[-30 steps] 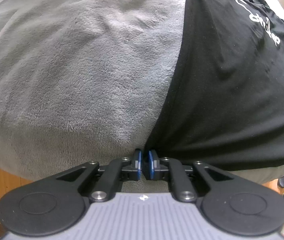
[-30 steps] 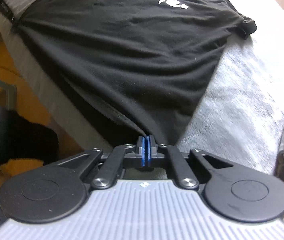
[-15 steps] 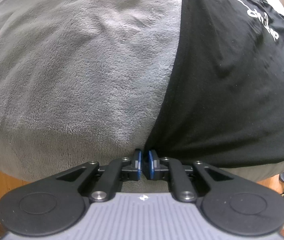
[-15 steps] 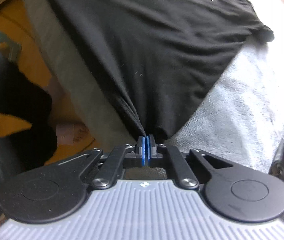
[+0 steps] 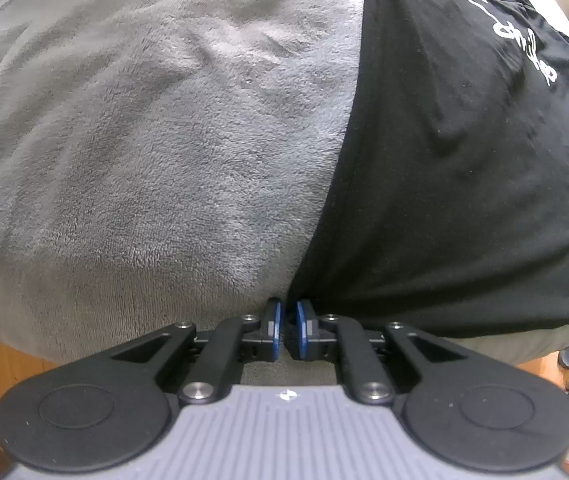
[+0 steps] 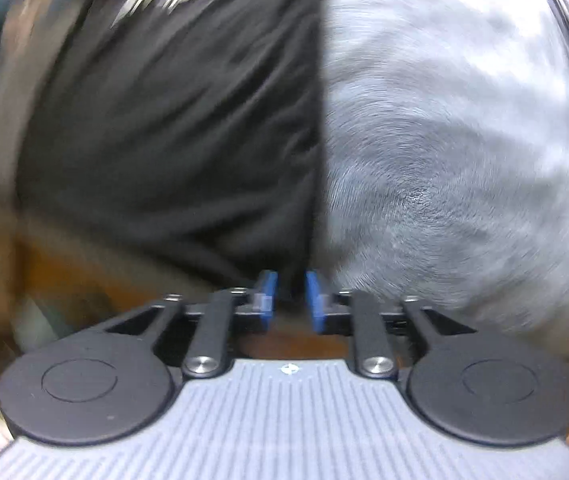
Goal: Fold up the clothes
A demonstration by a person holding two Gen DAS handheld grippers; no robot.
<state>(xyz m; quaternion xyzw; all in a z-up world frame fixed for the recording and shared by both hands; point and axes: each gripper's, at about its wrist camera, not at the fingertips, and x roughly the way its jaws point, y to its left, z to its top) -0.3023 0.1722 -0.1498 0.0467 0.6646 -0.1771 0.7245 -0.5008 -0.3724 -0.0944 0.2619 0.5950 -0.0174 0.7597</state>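
T-shirt (image 5: 464, 168) corner sits right at our left gripper (image 5: 287, 330), whose blue pads stand slightly parted with black cloth at the gap; we cannot tell if it is pinched. Our right gripper (image 6: 289, 300) is parted wider at the opposite hem corner, its view blurred. Beyond, the black shirt lies spread flat, print up, on the grey blanket (image 5: 156, 128). We see no fold in it, so the folding is left

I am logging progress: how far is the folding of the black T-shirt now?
Done: the black T-shirt with white lettering lies spread flat on the grey fleece blanket. In hand: the left tongs pinch its bottom corner; the right tongs stand parted at the other corner, blurred. Remaining: no fold shows yet, so all folding.
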